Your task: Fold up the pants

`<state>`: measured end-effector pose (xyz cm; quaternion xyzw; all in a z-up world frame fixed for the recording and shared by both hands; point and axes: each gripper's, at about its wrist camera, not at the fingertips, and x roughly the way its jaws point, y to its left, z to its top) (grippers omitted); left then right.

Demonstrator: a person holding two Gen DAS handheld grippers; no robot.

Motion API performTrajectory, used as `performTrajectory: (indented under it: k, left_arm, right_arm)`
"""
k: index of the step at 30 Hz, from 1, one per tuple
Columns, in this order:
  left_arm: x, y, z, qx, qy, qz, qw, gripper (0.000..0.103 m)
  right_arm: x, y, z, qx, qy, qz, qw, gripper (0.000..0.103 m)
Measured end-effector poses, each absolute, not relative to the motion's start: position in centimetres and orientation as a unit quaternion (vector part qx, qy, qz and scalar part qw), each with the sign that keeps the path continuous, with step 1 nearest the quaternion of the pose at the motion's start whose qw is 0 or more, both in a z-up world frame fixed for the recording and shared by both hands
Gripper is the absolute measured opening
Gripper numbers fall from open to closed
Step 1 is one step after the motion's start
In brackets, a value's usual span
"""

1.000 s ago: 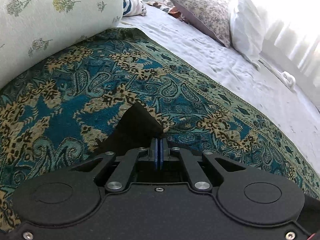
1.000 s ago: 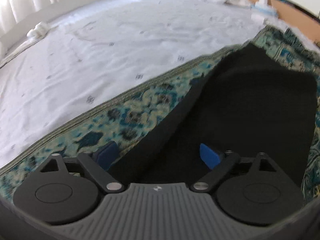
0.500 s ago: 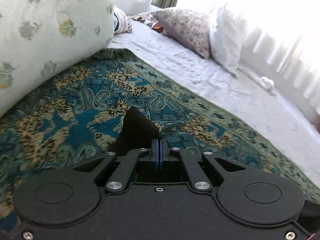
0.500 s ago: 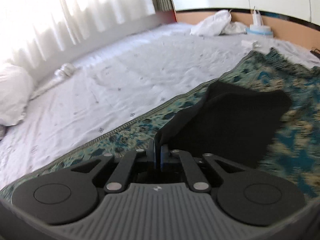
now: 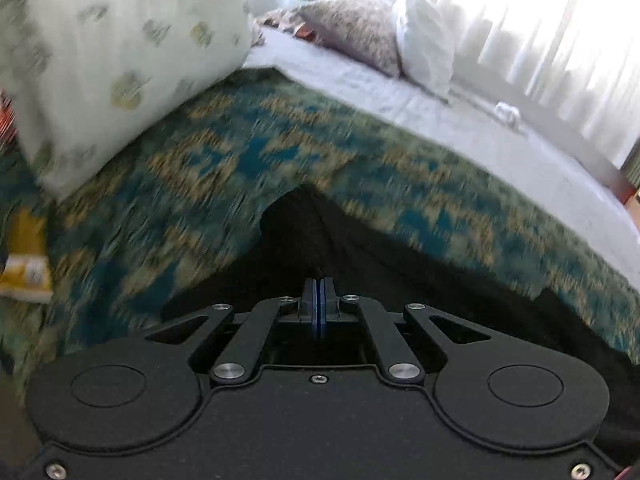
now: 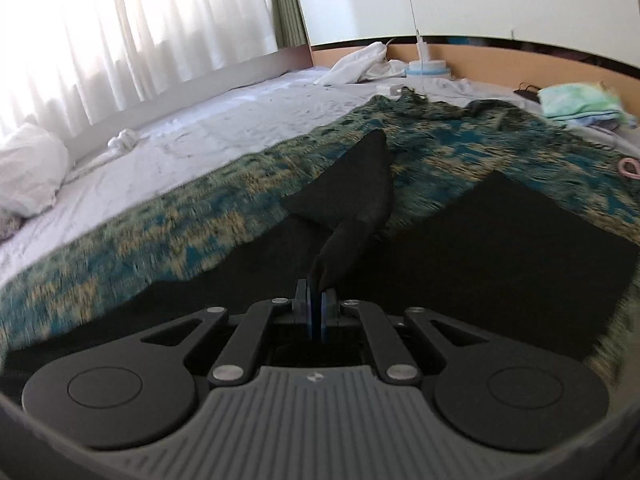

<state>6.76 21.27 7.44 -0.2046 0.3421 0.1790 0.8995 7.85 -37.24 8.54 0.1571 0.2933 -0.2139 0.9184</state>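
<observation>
Pants (image 6: 500, 248) that a second ago lay flat under the wide-open right tongs (image 6: 316, 312) now have a pinched fold rising from their black cloth into those tongs, which have snapped closed on it. Both views have swung across the patterned blanket (image 5: 240, 152), the floral pillow (image 5: 120, 40) now filling more of the left view. Left tongs (image 5: 319, 304) stay clamped tight on another edge of the pants, which lie spread on the blanket on the bed (image 6: 240, 120).

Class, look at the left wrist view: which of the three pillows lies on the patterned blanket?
The large pale floral pillow at the left; the grey patterned pillow and plain white pillow lie on the white sheet.
</observation>
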Motion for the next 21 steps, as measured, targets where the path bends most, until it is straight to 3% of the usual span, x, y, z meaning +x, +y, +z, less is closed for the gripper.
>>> performTrajectory:
  k: [9,21]
  left_arm:
    - [1.9,21.3,6.0,-0.205,0.345,0.186,0.897,0.003]
    - [1.7,21.4,4.2,-0.184,0.357,0.208,0.892,0.004]
  right_arm:
    - [1.8,-37.3,7.8,0.141,0.301,-0.223,0.916,0.006]
    - [-0.4,-35.8,4.9,0.096,0.33,-0.217,0.914,0.009]
